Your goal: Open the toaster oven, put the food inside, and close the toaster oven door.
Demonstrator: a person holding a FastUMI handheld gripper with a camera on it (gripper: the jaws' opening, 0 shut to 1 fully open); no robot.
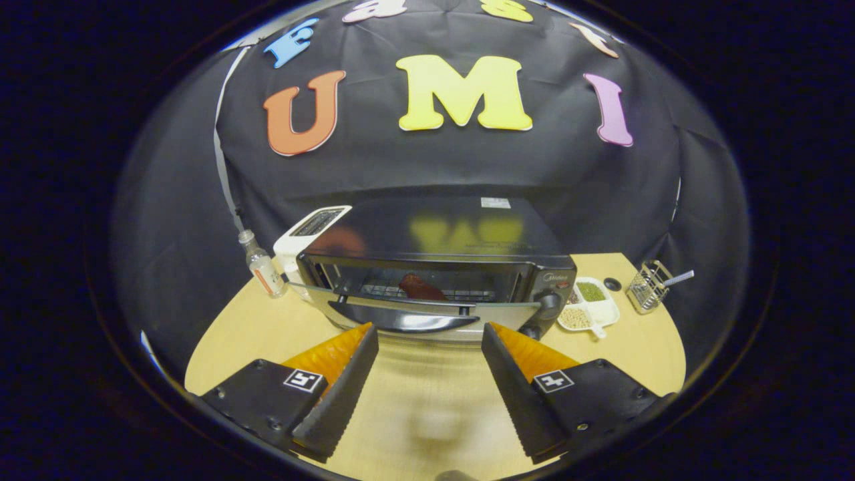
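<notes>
I am at the last step, I think. The toaster oven point(434, 267) sits in the middle of the wooden table point(427, 401), and its door point(407, 315) is folded down toward me. The food point(421, 288), a dark red lump, lies on the rack inside, so it looks like it is already in. My gripper point(429, 341) is let go and holds nothing; its two fingers stand wide apart, just on the near side of the door, and I cannot tell if the tips touch it. The door handle point(404, 323) lies just beyond the fingers, about in the middle between them. What is left is to shut the door. For that I would get the fingers under the near edge of the door, or take hold of the handle, and swing it up and away from me until it sits flat against the oven front. I should go slow so the oven does not slide back. There is a small brand word above the knob point(549, 300) on the right of the oven, but it is too small for me to read for sure. A white sticker point(495, 202) on top is too small to read as well. A small bottle point(262, 266) with an orange label stands to the left, and a white toaster point(308, 235) is behind it. On the right are a white tray of beans point(588, 306) and a wire holder point(648, 287).
</notes>
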